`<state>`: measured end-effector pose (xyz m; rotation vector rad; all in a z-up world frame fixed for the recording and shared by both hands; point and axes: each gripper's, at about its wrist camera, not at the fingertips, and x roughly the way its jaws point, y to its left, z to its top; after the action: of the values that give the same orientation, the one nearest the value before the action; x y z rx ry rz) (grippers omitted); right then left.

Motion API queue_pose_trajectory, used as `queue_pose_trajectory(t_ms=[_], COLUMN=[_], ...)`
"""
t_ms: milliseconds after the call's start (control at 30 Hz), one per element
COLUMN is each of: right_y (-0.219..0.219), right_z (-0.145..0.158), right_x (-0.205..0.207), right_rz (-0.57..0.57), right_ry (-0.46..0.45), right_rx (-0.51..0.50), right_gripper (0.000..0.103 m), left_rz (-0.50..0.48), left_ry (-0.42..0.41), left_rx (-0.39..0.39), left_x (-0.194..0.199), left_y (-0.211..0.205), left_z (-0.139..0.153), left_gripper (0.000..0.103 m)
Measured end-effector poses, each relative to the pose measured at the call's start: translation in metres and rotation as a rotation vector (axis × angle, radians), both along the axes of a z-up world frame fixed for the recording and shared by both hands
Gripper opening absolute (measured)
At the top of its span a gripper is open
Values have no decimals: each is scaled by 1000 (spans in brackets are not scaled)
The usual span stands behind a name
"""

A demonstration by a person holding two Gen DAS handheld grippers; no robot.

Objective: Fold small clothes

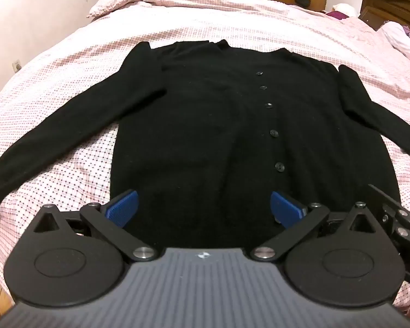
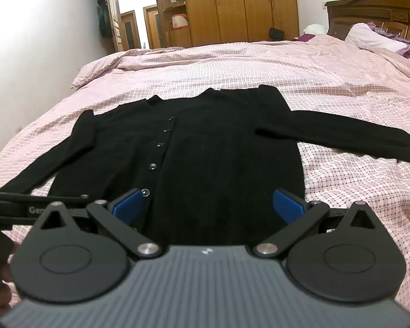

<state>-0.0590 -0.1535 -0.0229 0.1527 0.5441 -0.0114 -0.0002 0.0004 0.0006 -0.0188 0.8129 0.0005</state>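
Black cardigan (image 1: 218, 125) lies flat, buttoned, on the pink checked bed (image 1: 68, 82), sleeves spread toward 9 and 3 o'clock; left gripper (image 1: 203, 205) and right gripper (image 2: 207, 201) hover over its hem at 6 o'clock, jaws wide apart, empty

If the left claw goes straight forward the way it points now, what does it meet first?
Most likely the black cardigan. The left claw is open with its blue pads over the hem, left of the button row. Its height above the fabric is unclear.

One cardigan (image 1: 205, 125), five buttons (image 1: 270, 105).
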Motion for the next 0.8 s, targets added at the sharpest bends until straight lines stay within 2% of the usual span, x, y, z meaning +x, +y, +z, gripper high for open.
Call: queue_pose_trajectory(t_ms=[800], right_y=[2], right_z=[0], right_x=[0], right_rz=[0], right_ry=[4], right_rx=[0], right_gripper=[103], left_rz=[3], left_ry=[3], left_rx=[2], left_x=[-1], left_y=[2], left_z=[-3], left_gripper=[103])
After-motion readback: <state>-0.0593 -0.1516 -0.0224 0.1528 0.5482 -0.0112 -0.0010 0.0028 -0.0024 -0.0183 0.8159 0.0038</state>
